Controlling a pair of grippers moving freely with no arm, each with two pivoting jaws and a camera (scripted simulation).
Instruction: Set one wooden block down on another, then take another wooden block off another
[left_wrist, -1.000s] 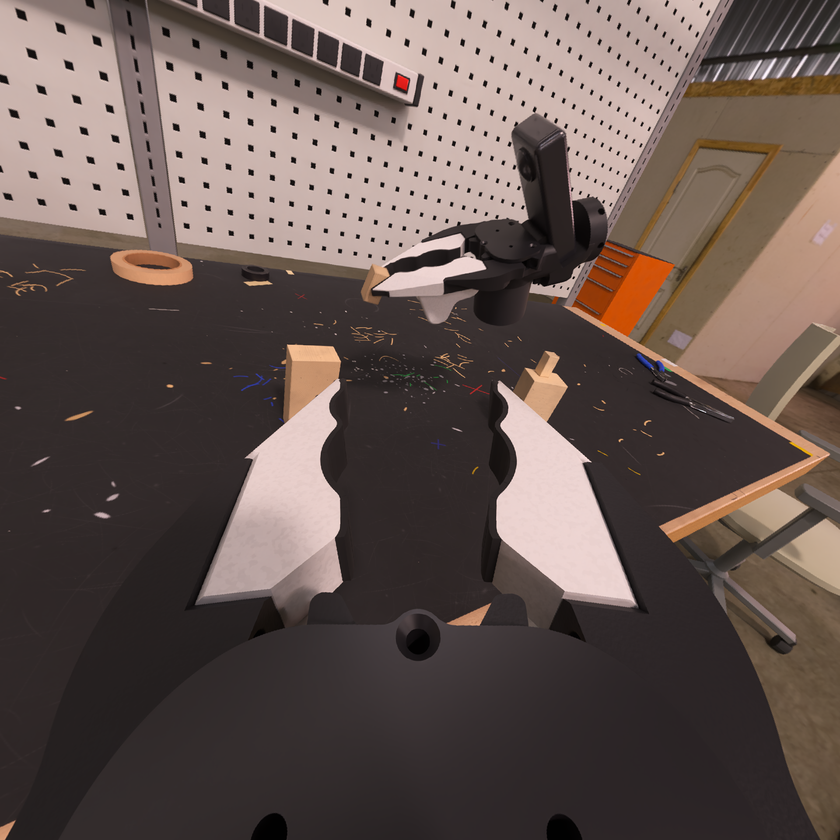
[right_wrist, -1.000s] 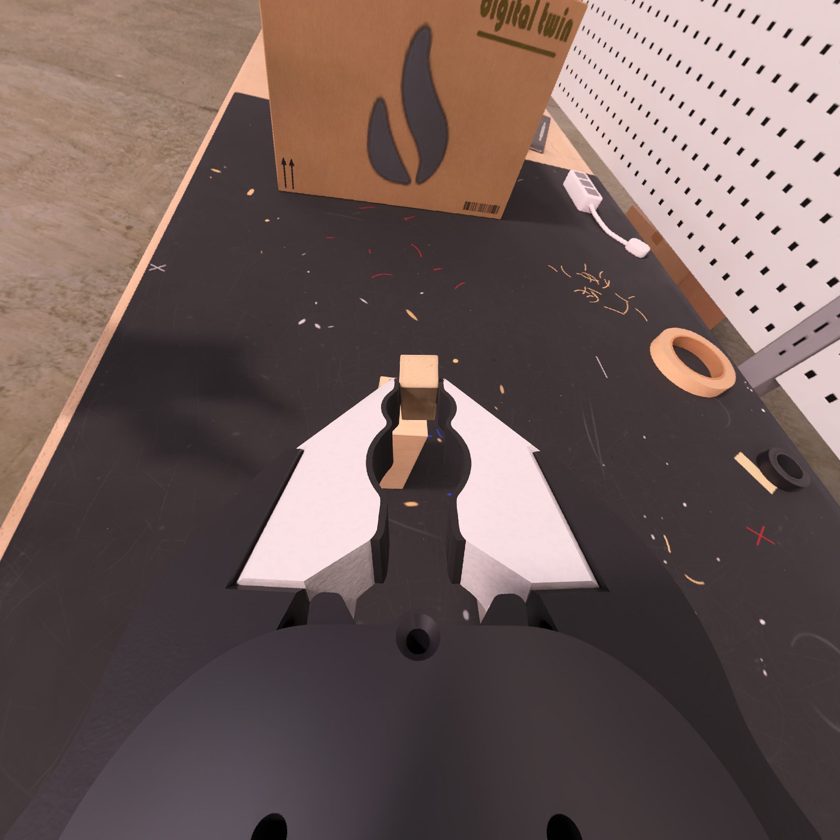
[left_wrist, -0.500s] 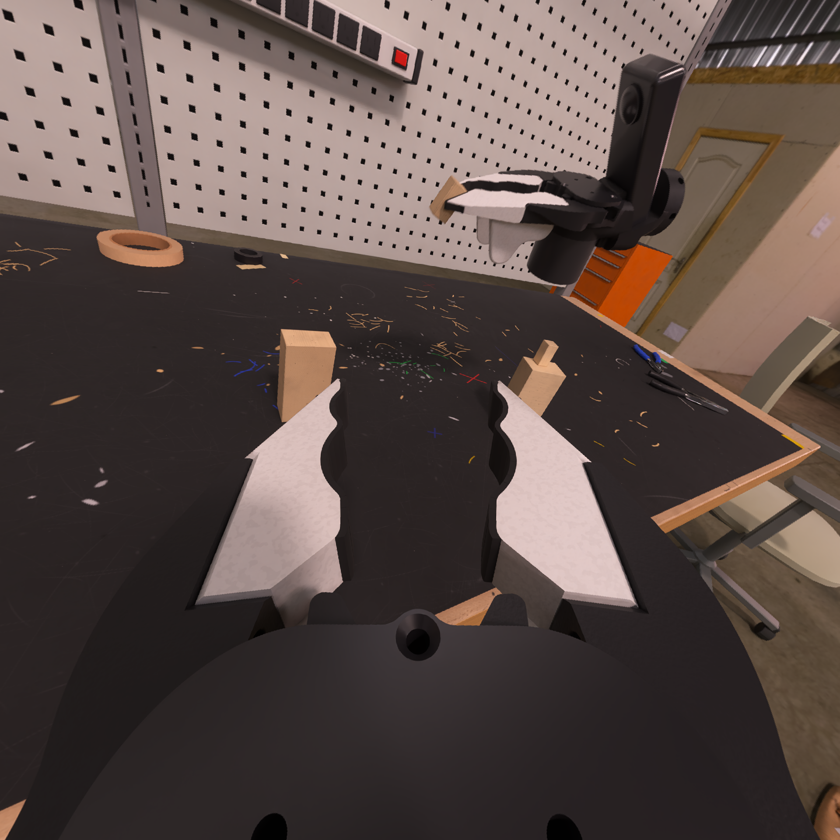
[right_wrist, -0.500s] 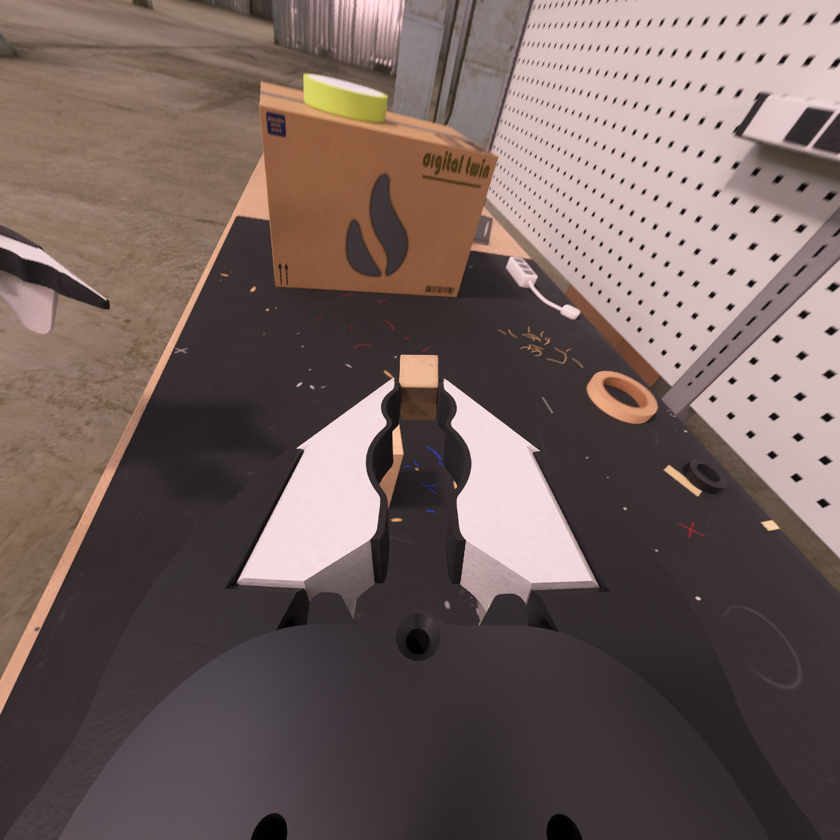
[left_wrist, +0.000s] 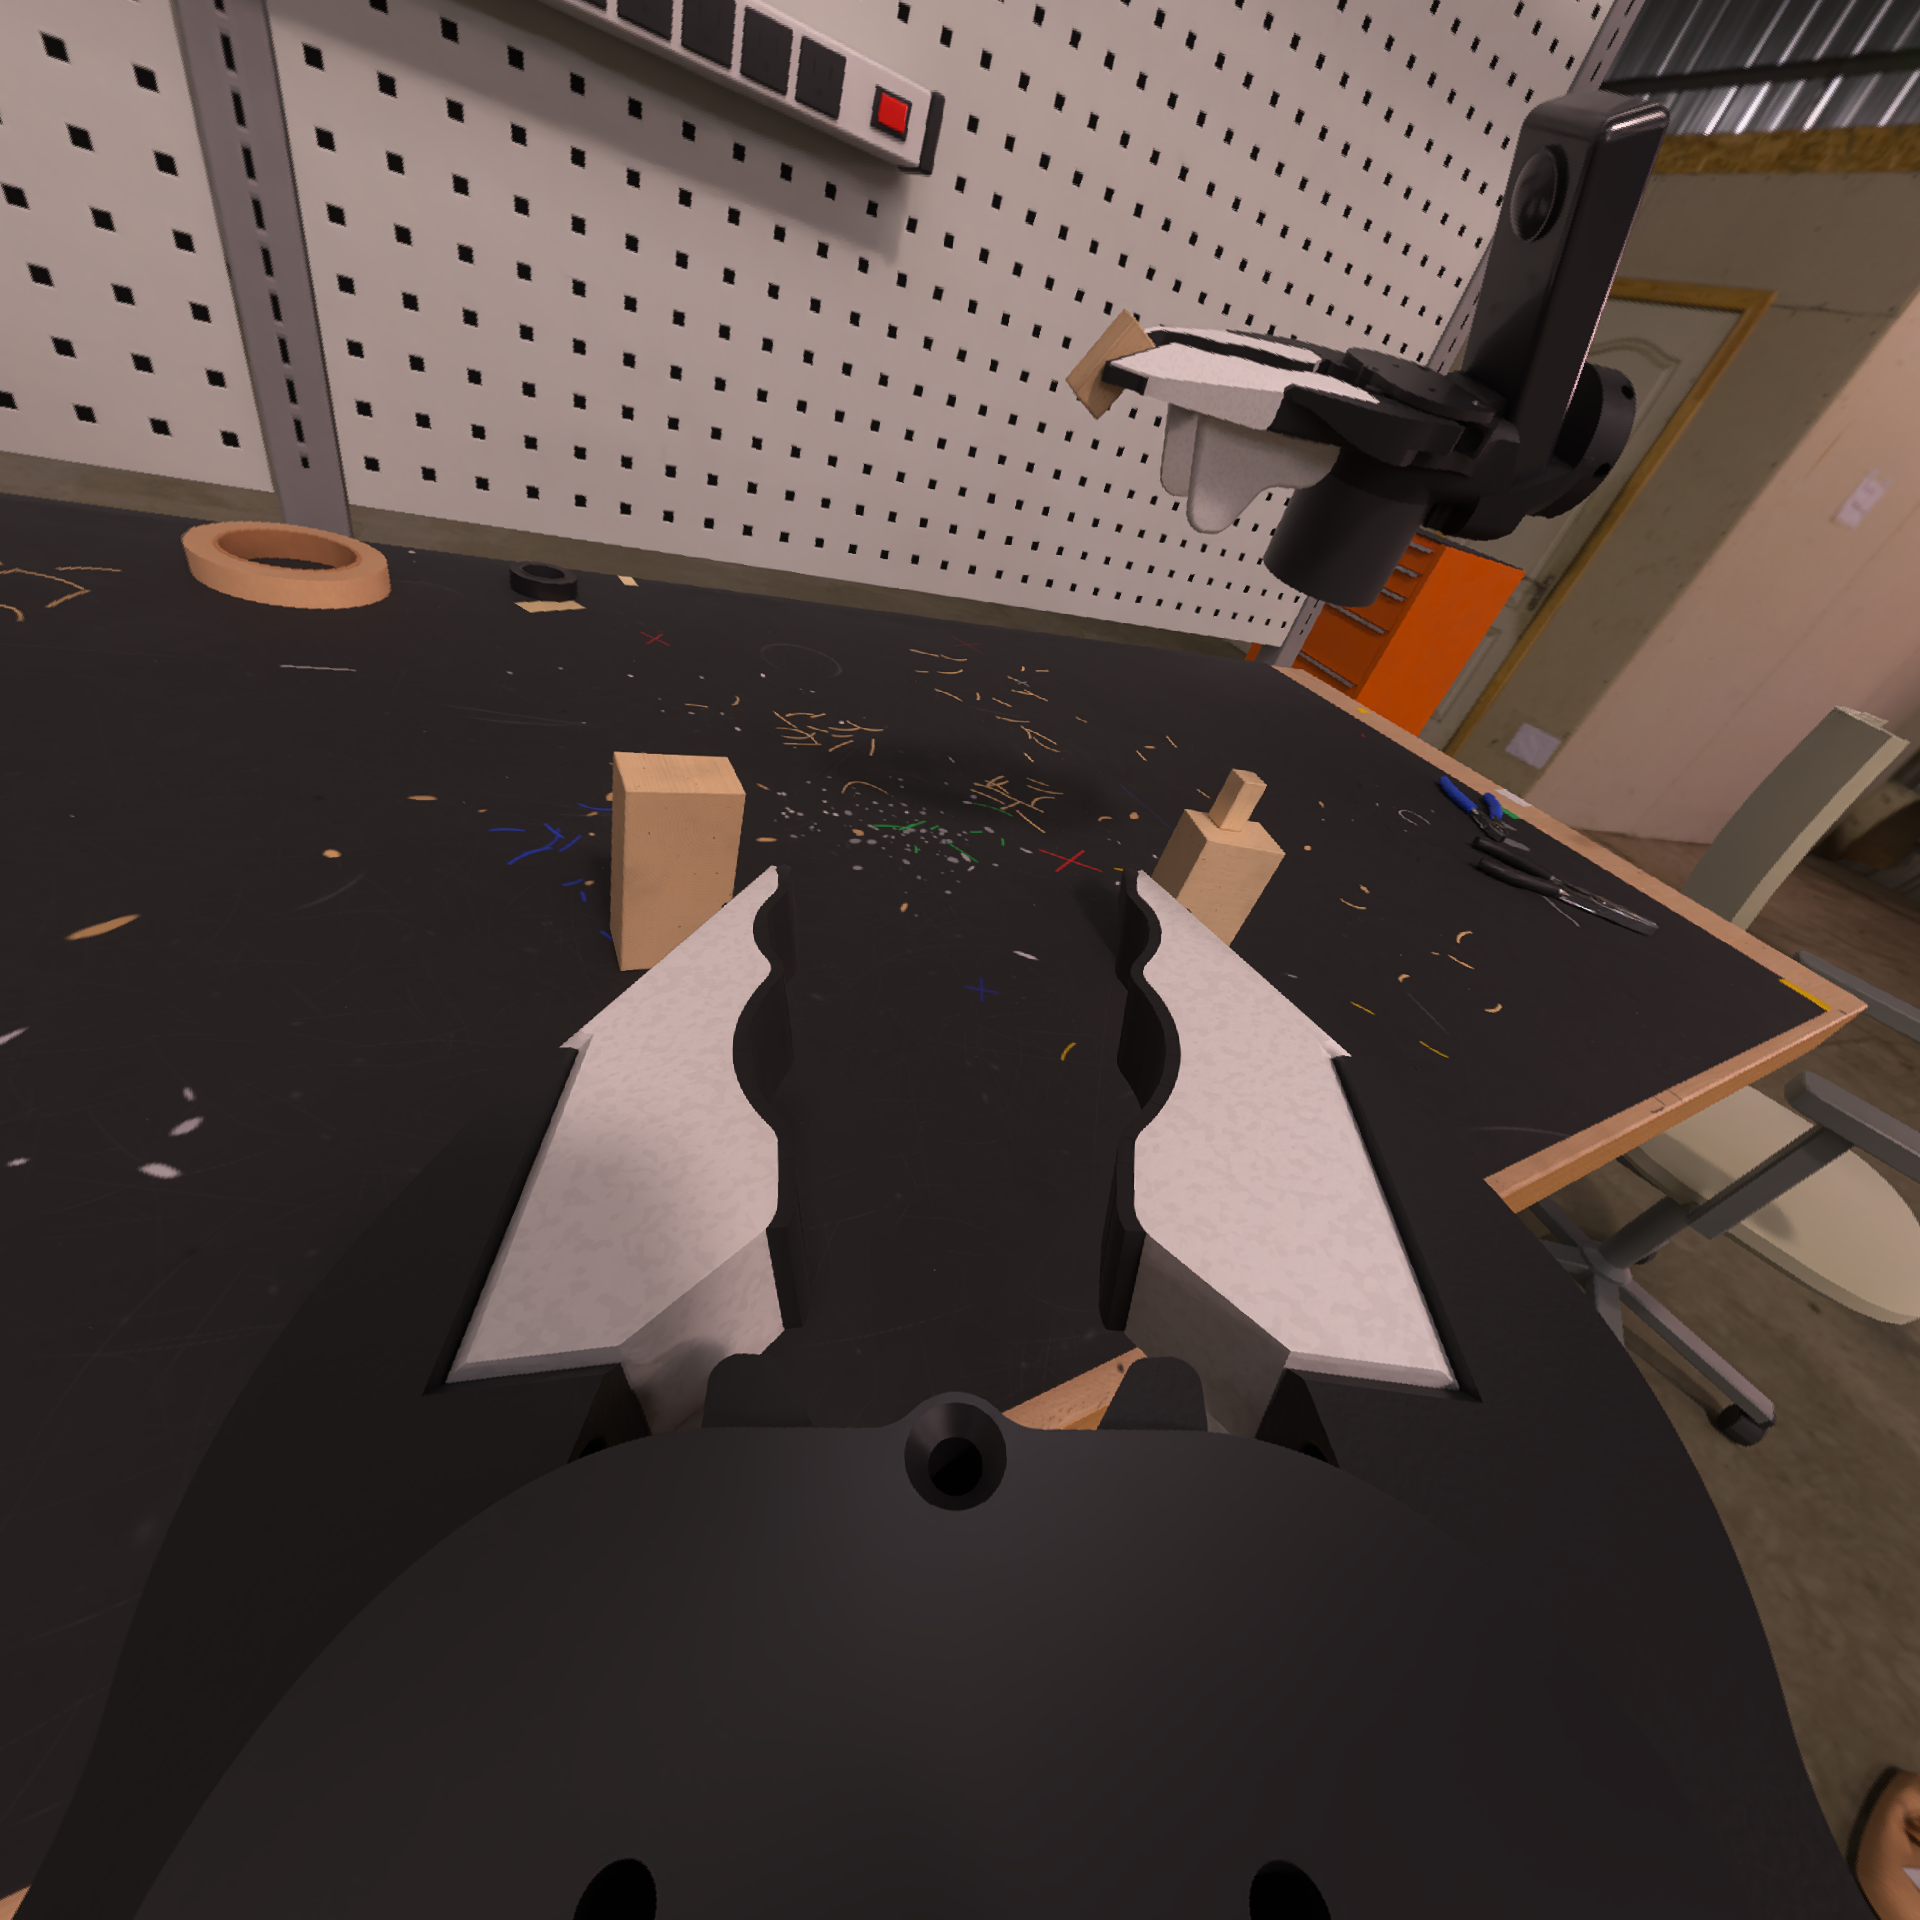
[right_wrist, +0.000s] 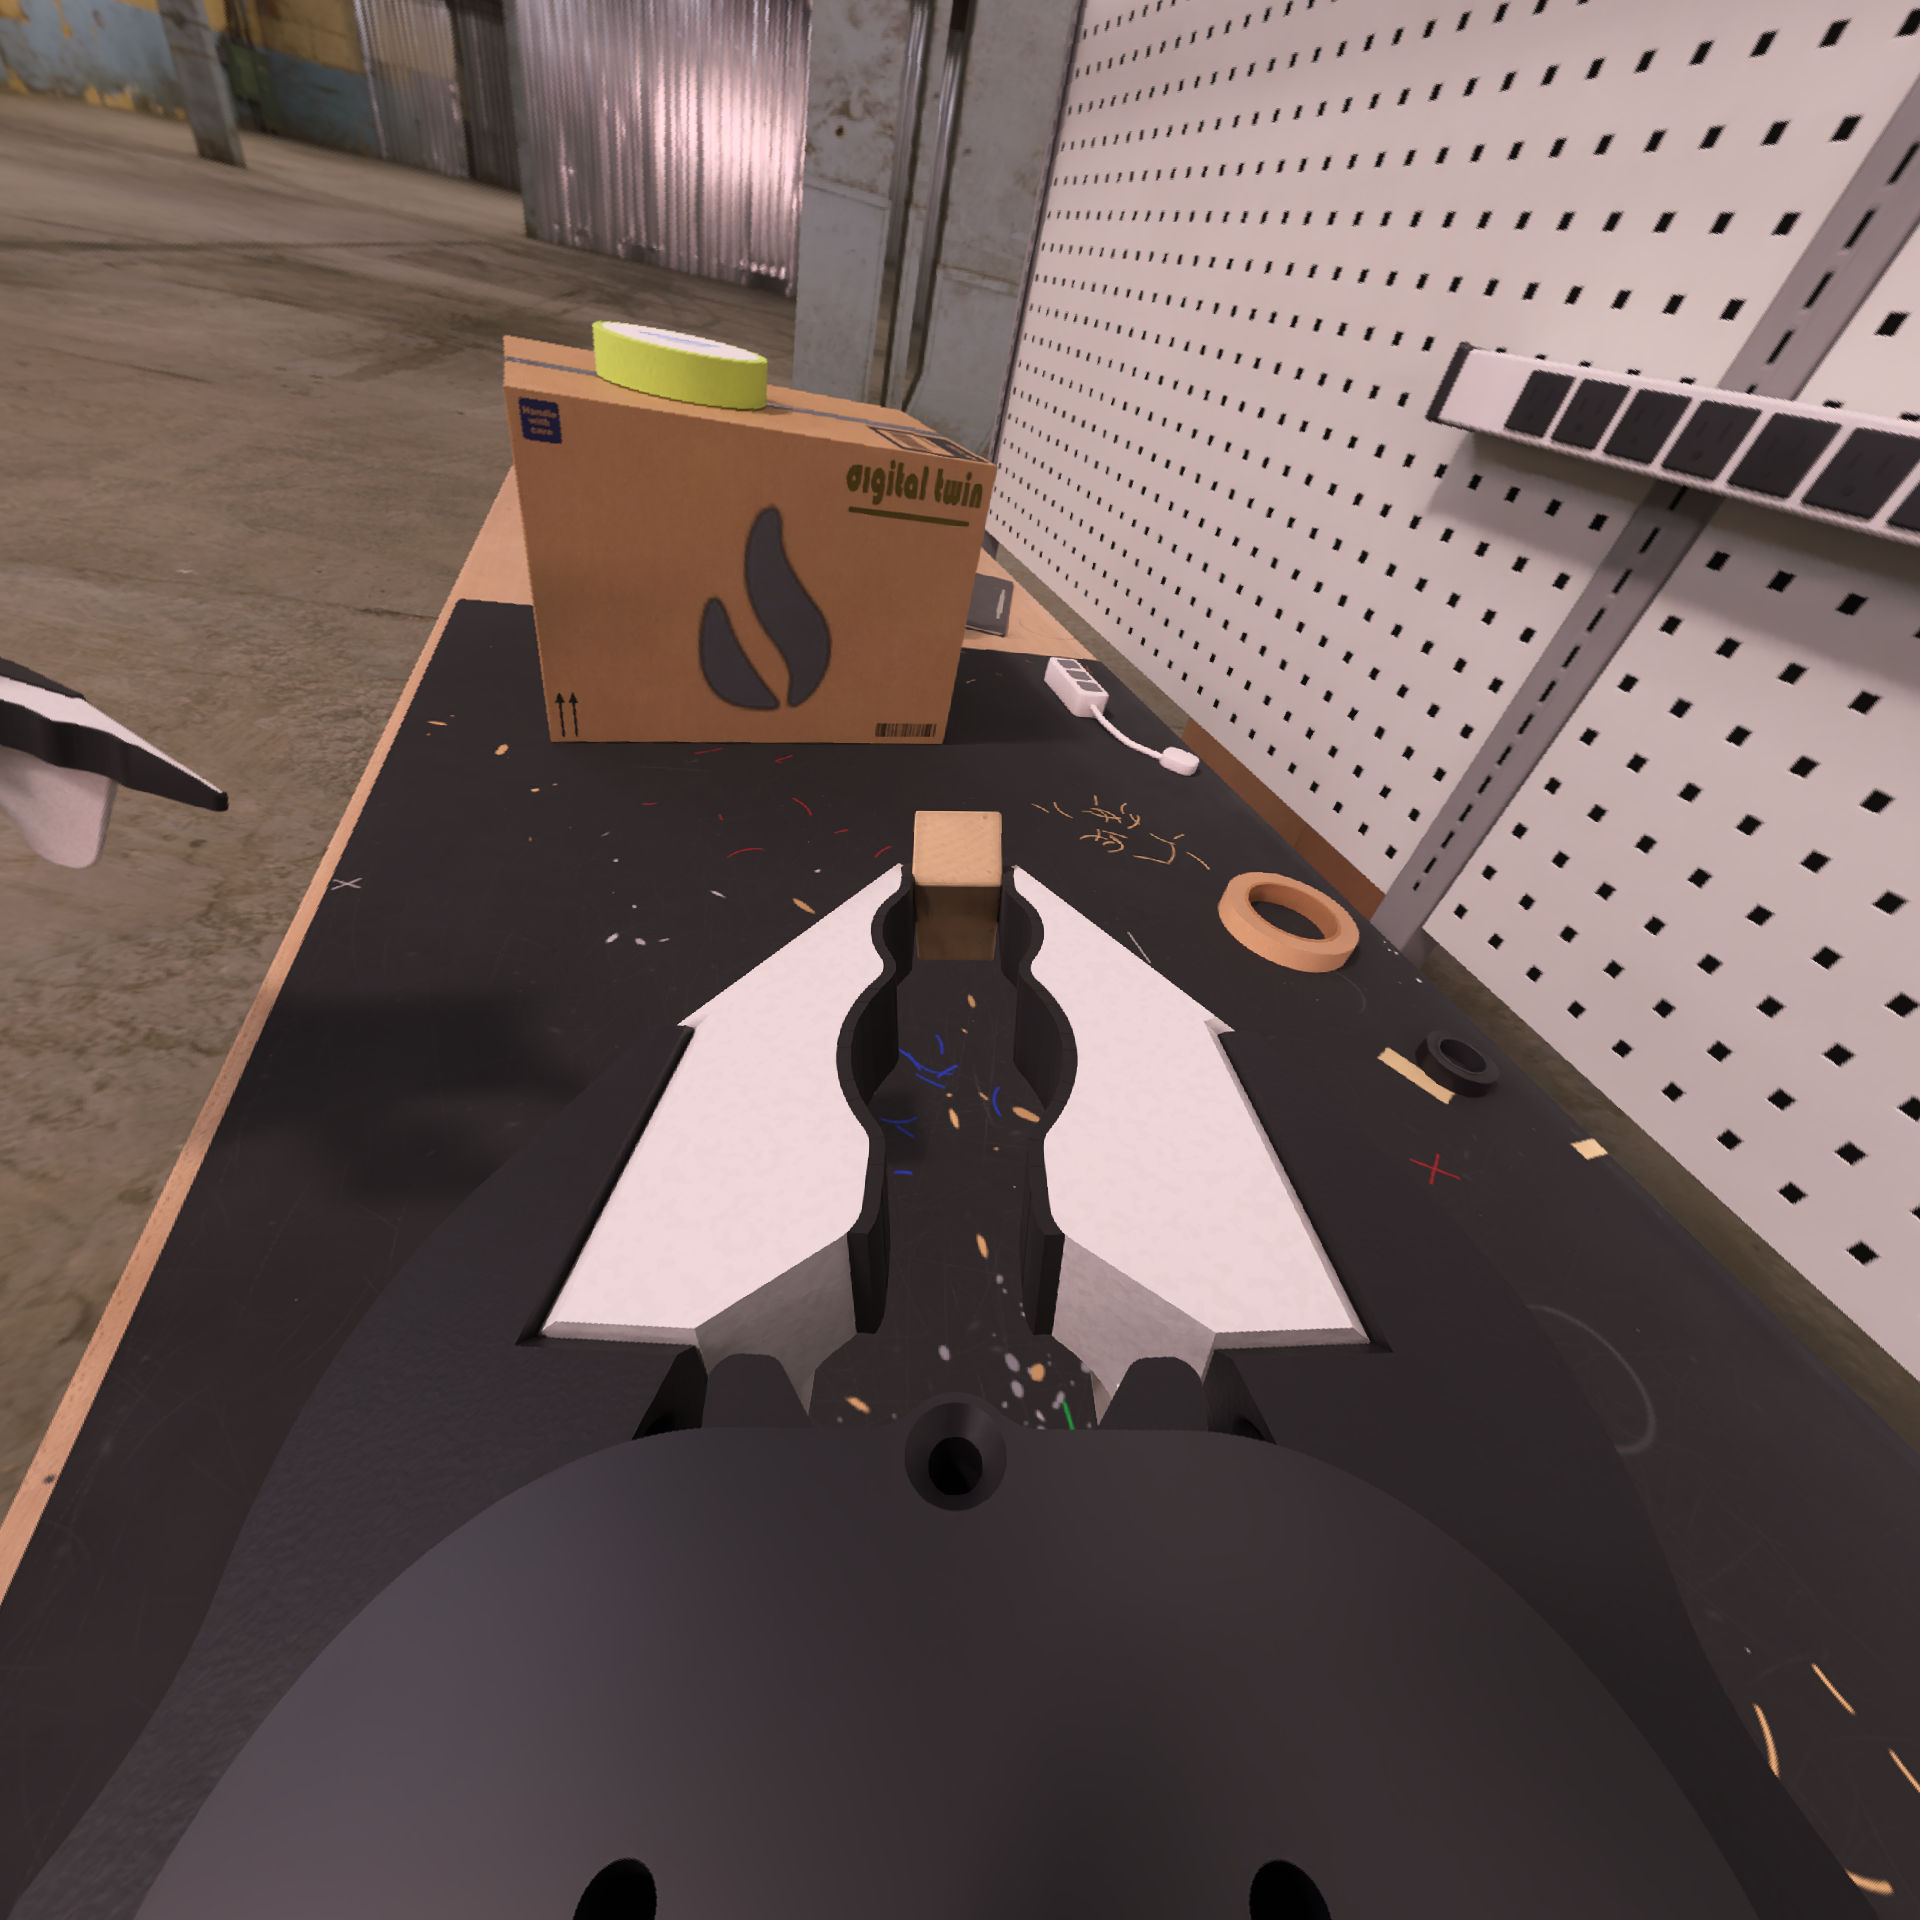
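Note:
My right gripper (right_wrist: 956, 883) is shut on a small wooden block (right_wrist: 957, 862) and holds it high above the bench; both also show in the left wrist view, gripper (left_wrist: 1117, 369) and block (left_wrist: 1103, 364), in front of the pegboard. My left gripper (left_wrist: 954, 894) is open and empty, low over the black benchtop. A tall wooden block (left_wrist: 670, 854) stands upright just past its left fingertip. A wider block (left_wrist: 1218, 868) with a small block (left_wrist: 1238, 800) on top stands just past its right fingertip.
A wooden ring (left_wrist: 286, 561) and a small black ring (left_wrist: 543, 578) lie near the pegboard. Pliers (left_wrist: 1558, 888) lie by the bench's right edge (left_wrist: 1662, 1107). A cardboard box (right_wrist: 743, 561) with a yellow-green tape roll (right_wrist: 681, 364) stands at the far end. A white adapter (right_wrist: 1081, 686) lies nearby.
My right gripper has risen well above the bench with the small block and levelled out. The tall block has left its view. My left gripper has stayed open and barely moved.

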